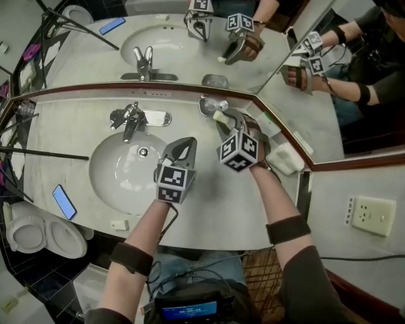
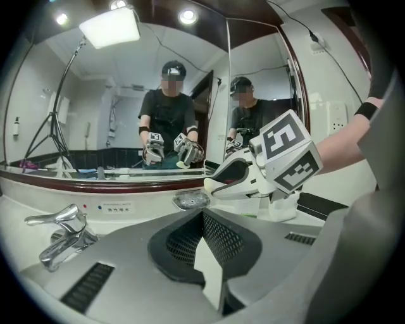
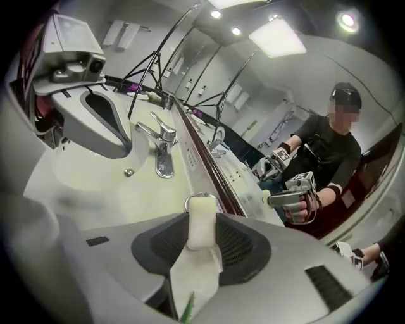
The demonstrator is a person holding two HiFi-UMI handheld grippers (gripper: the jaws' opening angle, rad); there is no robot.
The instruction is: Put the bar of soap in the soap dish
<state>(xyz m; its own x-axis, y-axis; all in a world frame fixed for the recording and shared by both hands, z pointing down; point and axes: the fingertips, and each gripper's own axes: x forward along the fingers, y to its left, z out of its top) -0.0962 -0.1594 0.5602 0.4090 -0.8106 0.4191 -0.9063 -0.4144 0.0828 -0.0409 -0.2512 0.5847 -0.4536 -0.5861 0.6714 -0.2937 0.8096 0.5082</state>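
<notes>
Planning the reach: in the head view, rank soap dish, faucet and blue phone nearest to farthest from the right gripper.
1. Soap dish, just ahead of it.
2. Faucet, off to the left.
3. Blue phone, far left, lower in the picture.

Bright, even light falls from a ceiling panel (image 2: pixel 109 28) and recessed spotlights (image 2: pixel 187 16). Both gripper views bend strongly and darken at the corners. Shadows are soft.
</notes>
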